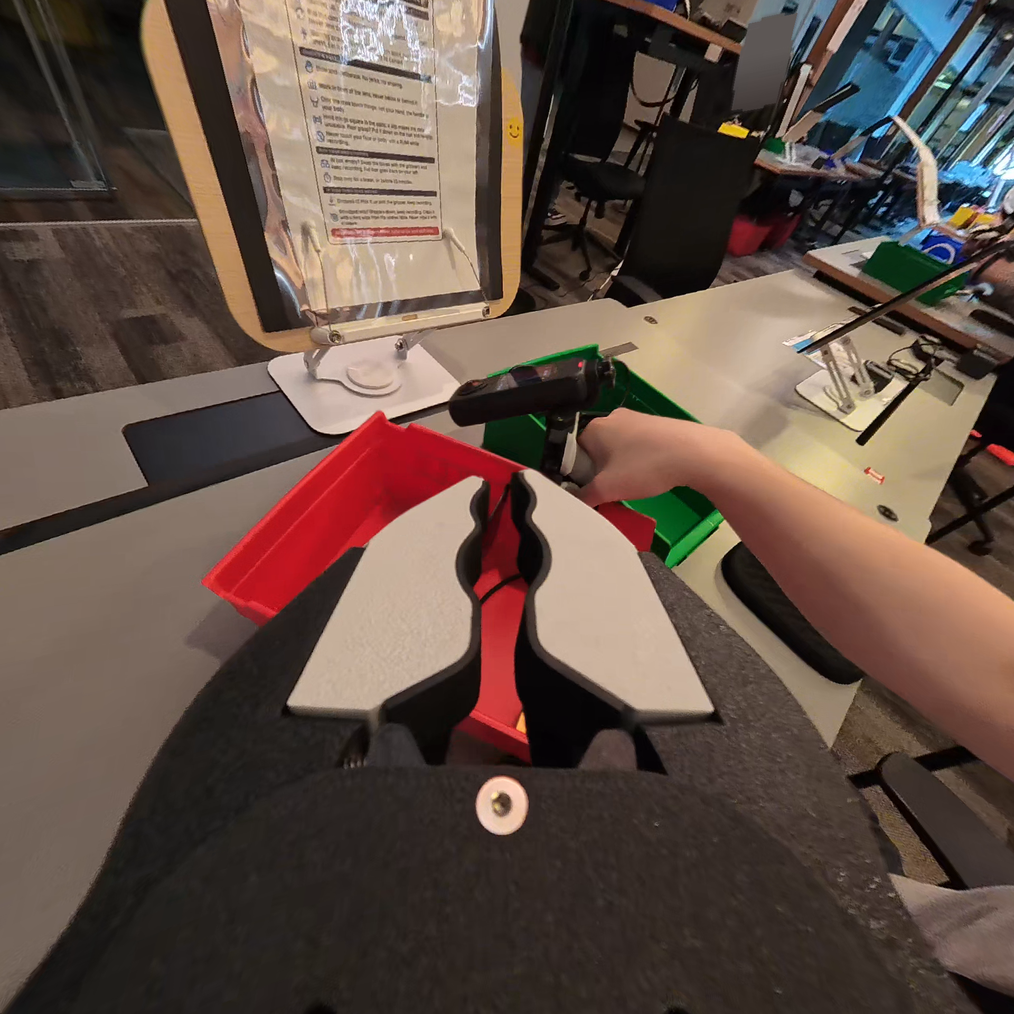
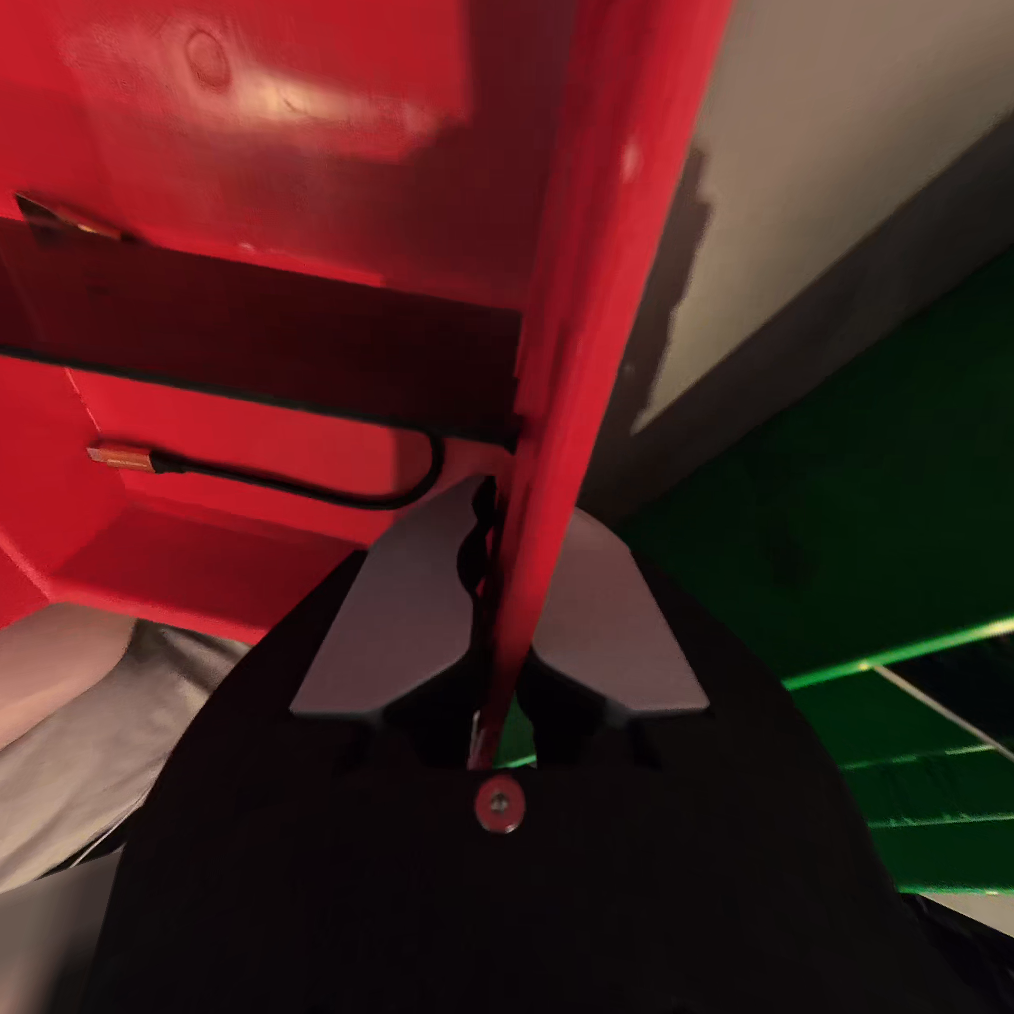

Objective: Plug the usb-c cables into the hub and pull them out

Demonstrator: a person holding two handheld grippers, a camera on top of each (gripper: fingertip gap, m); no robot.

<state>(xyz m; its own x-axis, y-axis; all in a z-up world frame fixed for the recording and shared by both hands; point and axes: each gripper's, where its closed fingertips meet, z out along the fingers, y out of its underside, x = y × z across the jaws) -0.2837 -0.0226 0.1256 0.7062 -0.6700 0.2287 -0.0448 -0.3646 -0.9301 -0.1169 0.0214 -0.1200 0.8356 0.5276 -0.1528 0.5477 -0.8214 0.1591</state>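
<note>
**Right gripper clamped on bin wall, cable loose inside**

Cable (image 2: 307,485) lies on the floor of the red bin (image 2: 329,137), black cord with an orange-sleeved plug pointing left, looping back toward a dark flat bar that is probably the hub (image 2: 263,351). Plug is not seated in anything visible.

Right gripper (image 2: 496,548): fingers straddle the red bin's side wall, one inside, one outside, pinched narrow onto it. Judged: steadying or shifting the bin, no plugging yet.

Left gripper (image 1: 496,494): hovers above the near end of the red bin, jaws narrow, only a slim gap, nothing between them.

Risks:
- Cord runs just beside the inner right finger; a tug on the wall could snag it and drag the hub.
- Pulling the thin wall sideways may tilt the bin, sliding the contents.
- Right view is blurred, so the port location is uncertain.

Room: green bin (image 1: 675,521) sits against the red bin's right side, so little clearance there. Table (image 1: 110,631) to the left is open. A stand (image 1: 340,395) holding a printed sheet sits beyond the bins.
</note>
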